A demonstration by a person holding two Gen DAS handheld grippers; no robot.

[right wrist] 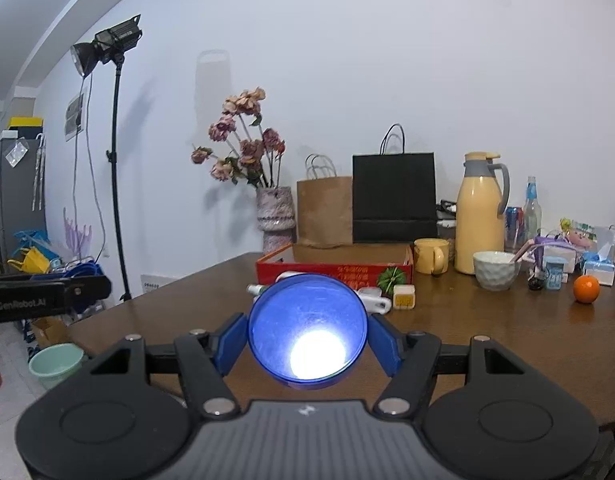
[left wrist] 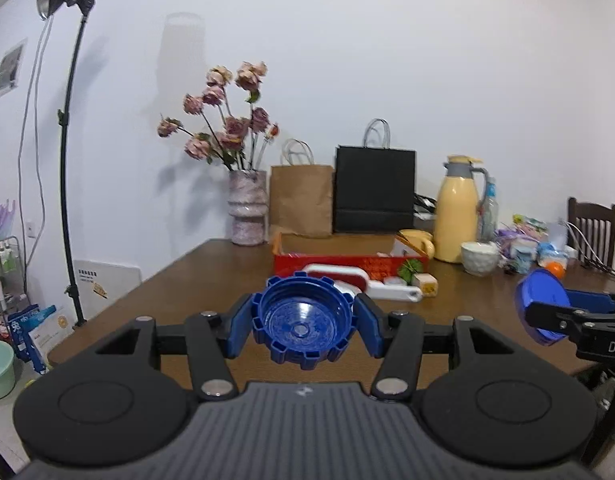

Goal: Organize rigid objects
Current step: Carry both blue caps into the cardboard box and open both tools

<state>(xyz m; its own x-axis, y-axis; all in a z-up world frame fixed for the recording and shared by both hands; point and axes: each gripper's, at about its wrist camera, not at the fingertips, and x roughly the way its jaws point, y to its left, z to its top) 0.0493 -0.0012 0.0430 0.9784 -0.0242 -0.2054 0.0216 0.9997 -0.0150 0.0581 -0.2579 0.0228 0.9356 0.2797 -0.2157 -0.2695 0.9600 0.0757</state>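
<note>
Both wrist views look level along their tongs, low over the worktop (left wrist: 211, 264), sharing the far-wall black bag (right wrist: 393, 198).

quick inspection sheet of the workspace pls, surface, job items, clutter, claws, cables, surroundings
surface: brown wooden table, bare near the front edge.
job's things: blue notched cap in the left claw; blue smooth-rimmed cup in the right claw; both held above the table. red box behind them, white items lying in front of it.
clutter: yellow thermos, yellow mug, white bowl, orange, brown paper bag, black paper bag, flower vase.
grippers: both claws shut on their items.
cables: one hangs from the studio light.
surroundings: white wall, green basin on the floor.
</note>
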